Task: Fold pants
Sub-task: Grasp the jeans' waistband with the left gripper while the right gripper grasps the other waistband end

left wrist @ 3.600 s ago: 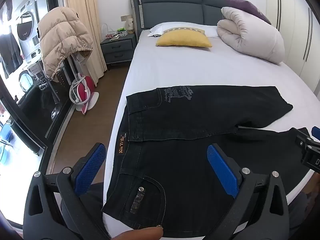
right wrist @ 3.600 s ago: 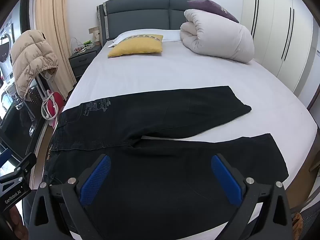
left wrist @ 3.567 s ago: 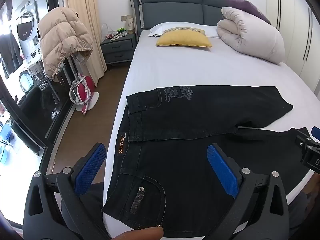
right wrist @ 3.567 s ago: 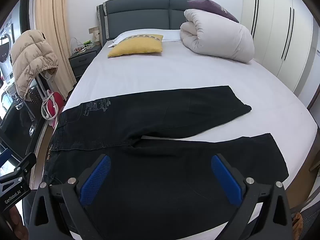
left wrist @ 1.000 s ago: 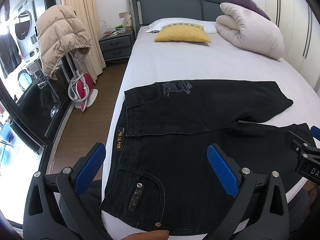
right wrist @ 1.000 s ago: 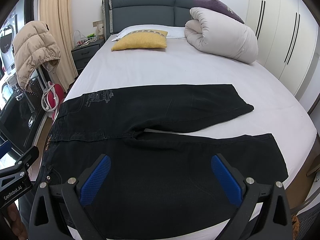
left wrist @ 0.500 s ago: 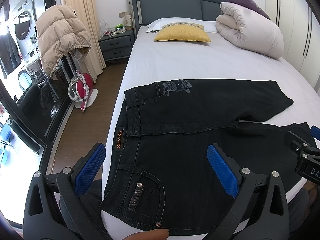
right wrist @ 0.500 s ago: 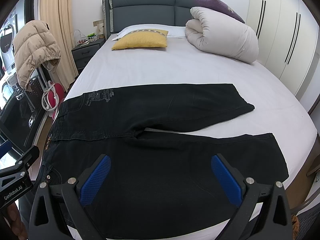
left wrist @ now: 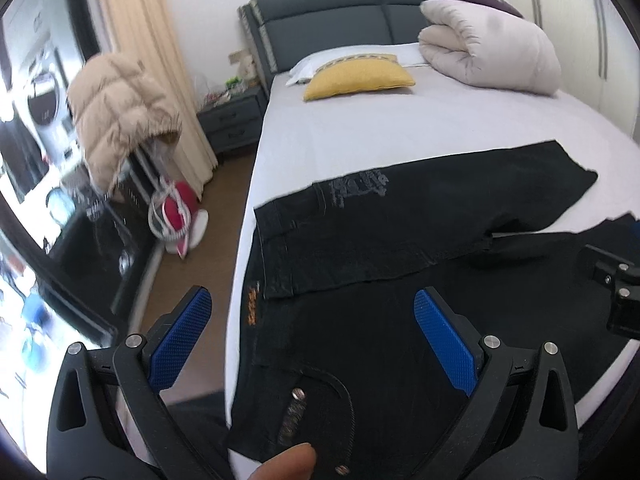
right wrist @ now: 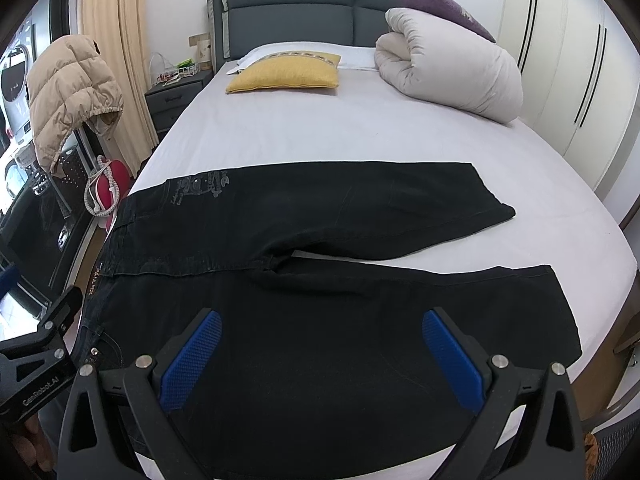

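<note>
Hovering at left: left tool (left wrist: 308,332), blue pads spread wide and released, hangs over the waistband corner of the black denim pants (left wrist: 400,288); nothing is gripped.
Pants position: spread flat across the foot of the white-sheeted bed (right wrist: 360,132), waistband at the left edge, two legs fanned apart toward the right, the far leg angled away from the near one.
Step in hand: likely the first fold, laying one leg onto the other.
Doing it well: pinch the near waistband corner through both layers, take the near hem at the same moment, and lift both ends together so the leg carries over without sagging or twisting; line up the outer seams.
Hovering at right: right tool (right wrist: 322,360), also released and empty, sits above the near leg's thigh.
</note>
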`<control>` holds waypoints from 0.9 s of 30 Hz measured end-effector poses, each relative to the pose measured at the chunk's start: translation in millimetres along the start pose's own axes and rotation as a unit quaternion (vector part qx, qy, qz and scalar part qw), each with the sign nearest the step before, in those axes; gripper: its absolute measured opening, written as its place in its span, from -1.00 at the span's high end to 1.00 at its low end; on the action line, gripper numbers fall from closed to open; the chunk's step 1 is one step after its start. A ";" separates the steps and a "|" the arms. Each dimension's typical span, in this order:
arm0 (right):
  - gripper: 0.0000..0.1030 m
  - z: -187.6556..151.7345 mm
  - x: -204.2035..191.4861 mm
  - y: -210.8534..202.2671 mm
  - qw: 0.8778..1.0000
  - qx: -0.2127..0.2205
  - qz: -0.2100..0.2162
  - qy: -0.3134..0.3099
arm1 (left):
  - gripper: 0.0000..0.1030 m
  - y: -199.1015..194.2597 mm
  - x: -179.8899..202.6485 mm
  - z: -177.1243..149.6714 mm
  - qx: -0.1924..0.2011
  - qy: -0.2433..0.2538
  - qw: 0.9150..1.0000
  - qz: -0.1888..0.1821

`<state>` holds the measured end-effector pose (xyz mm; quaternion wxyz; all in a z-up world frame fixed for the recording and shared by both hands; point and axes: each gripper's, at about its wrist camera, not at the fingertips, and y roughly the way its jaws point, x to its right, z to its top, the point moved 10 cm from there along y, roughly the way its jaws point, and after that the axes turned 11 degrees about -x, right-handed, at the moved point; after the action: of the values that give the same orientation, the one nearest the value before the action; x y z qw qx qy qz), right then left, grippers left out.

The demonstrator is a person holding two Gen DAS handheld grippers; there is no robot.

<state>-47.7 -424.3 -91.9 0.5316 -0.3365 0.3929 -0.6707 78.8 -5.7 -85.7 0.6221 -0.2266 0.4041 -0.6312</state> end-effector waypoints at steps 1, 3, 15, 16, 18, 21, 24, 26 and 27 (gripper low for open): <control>-1.00 0.9 -0.3 2.3 1.000 -0.002 0.003 0.000 | -1.00 2.4 0.0 3.2 0.004 0.009 1.000 0.002; -1.00 4.4 -0.7 7.0 1.000 -0.006 0.010 0.000 | -1.00 7.8 1.8 10.3 0.006 0.018 1.000 -0.003; -1.00 62.9 -2.3 34.0 0.990 0.013 0.140 -0.021 | -1.00 94.0 -26.5 47.1 -0.063 0.020 0.998 0.018; -1.00 71.4 -5.0 36.9 0.988 0.013 0.150 -0.033 | -1.00 101.1 -30.5 53.0 -0.066 0.011 0.998 0.014; -1.00 87.0 -9.6 43.6 0.985 0.015 0.162 -0.058 | -1.00 120.2 -41.3 77.9 -0.046 0.018 0.999 0.018; -0.98 107.4 -18.2 57.1 0.979 0.008 0.176 -0.100 | -1.00 158.6 -48.9 111.7 -0.053 0.041 0.998 0.000; -0.79 127.7 -30.4 73.8 0.970 -0.001 0.181 -0.161 | -1.00 204.3 -60.3 147.9 -0.064 0.062 0.995 -0.046; -0.67 136.4 -35.2 85.9 0.966 -0.006 0.170 -0.192 | -1.00 241.7 -63.6 166.2 -0.092 0.079 0.989 -0.088; -0.61 140.4 -37.1 93.1 0.964 -0.010 0.167 -0.206 | -1.00 255.7 -63.3 170.8 -0.104 0.090 0.985 -0.105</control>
<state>123.8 -423.5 -110.2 0.7023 -0.4024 0.3322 -0.4843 375.3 42.4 -176.9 0.4867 -0.2735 0.4957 -0.6652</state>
